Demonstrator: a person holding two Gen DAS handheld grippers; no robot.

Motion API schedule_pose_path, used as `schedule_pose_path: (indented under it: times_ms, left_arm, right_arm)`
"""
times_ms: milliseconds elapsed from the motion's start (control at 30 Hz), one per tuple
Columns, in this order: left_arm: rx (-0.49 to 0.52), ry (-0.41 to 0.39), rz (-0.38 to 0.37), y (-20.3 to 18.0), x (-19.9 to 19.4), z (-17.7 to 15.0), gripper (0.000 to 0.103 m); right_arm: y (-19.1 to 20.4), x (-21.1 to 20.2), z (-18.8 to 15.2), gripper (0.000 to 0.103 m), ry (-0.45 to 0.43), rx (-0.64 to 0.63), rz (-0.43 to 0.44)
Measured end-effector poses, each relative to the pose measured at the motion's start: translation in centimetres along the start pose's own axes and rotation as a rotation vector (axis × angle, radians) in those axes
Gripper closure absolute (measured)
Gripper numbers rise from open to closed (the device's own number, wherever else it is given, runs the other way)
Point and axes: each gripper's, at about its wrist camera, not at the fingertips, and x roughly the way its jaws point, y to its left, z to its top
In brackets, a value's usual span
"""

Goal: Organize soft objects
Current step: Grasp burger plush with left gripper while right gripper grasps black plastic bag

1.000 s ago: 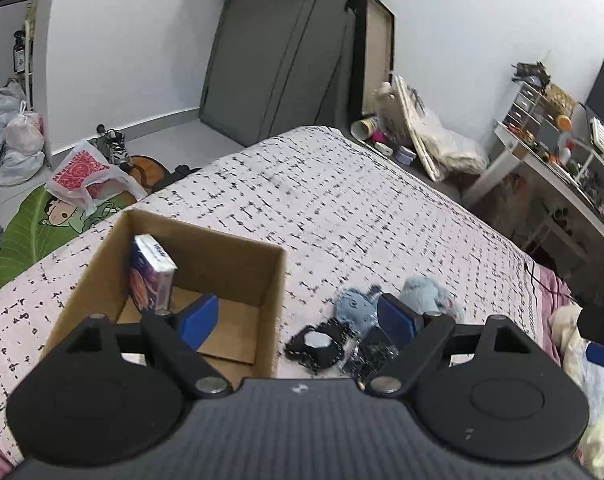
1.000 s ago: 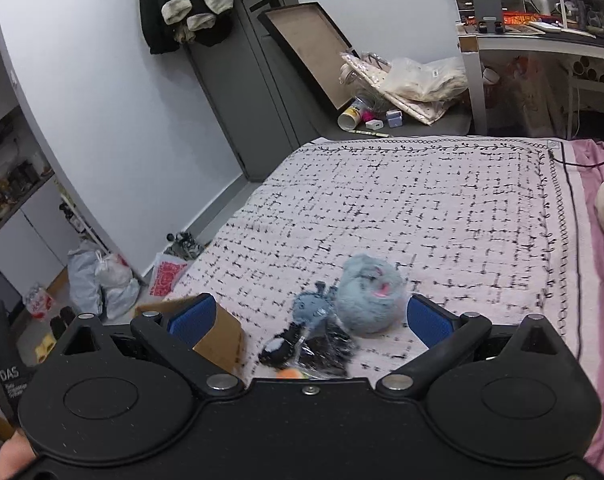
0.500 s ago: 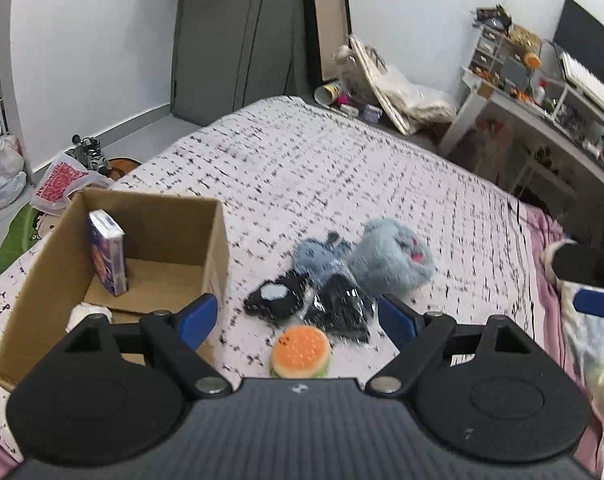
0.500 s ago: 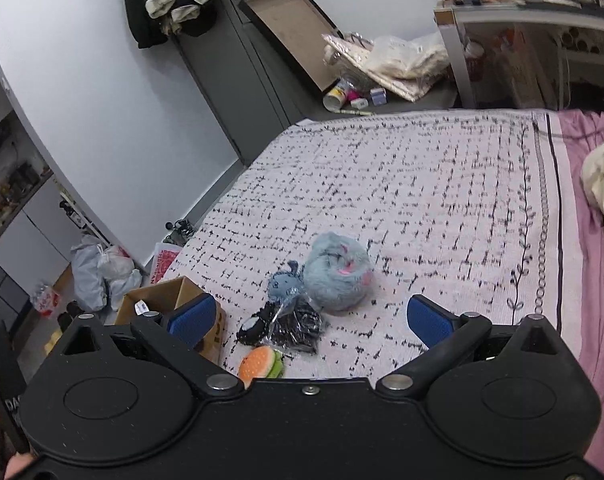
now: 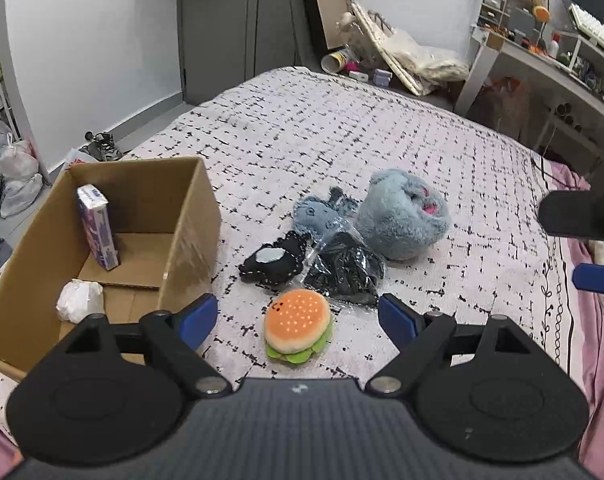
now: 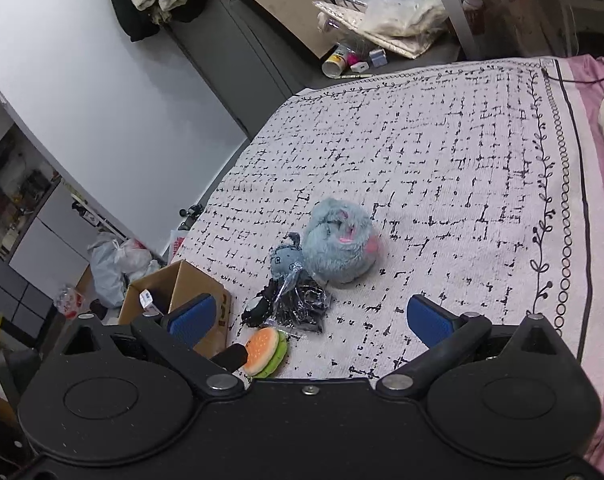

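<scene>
Fingers of the left gripper [image 5: 299, 318] are standing spread wide and gripping nothing, with the burger plush [image 5: 297, 330] lying on the bedspread [image 5: 382, 128] directly between and just beyond the blue pads. The right gripper [image 6: 308, 320] is likewise hanging spread apart and empty above the same bedspread. Just beyond the burger plush, a clear bag of black items [image 5: 346, 270] is lying beside a black plush with a grey patch [image 5: 273, 260], the two touching. Behind these, a small blue-grey plush [image 5: 318, 212] is resting against a large fluffy blue plush [image 5: 406, 216], which is showing a pink mark on top. To the left of the group, an open cardboard box [image 5: 189, 208] is sitting on the bedspread near its edge, holding an upright blue-and-white carton [image 5: 97, 228] against the far-left wall and a white crumpled item [image 5: 79, 300] at the near side. Farther away, a dark wardrobe [image 5: 229, 24] and a cluttered desk [image 5: 542, 52] are standing along the room's far walls.
</scene>
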Motion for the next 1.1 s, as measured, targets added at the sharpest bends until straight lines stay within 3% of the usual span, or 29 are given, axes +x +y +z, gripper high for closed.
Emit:
schedule_pose_path:
  times_ms: [200,367,600,933,1033,1100]
  left_arm:
    - [-0.001,0.029,0.017,-0.7,1.9,-0.3,0.018]
    - [0.023,0.046,0.043,-1.4,3.3,-0.6,0.02]
    - [-0.008,0.026,0.059,-1.2,4.8,-0.7,0.02]
    - [-0.174,0.086,0.046,0.2,6.7,-1.1,0.021]
    - [-0.209,0.097,0.054,0.5,7.2,-1.2,0.028]
    - [-0.244,0.112,0.048,0.7,7.6,-1.3,0.044]
  right_arm:
    - [-0.5,3.1,-0.6,0.002,0.051,0.036,0.038]
    - [-1.2,5.5,-0.2,0.016,0.086,0.054,0.073]
    - [-1.8,9.5,0.4,0.016,0.14,0.037,0.102]
    - [-1.8,12.7,0.0,0.019,0.181,-0.027,0.106]
    - [-1.9,13.4,-0.1,0.022,0.185,-0.033,0.117]
    - [-2.0,13.8,-0.2,0.027,0.193,-0.042,0.117]
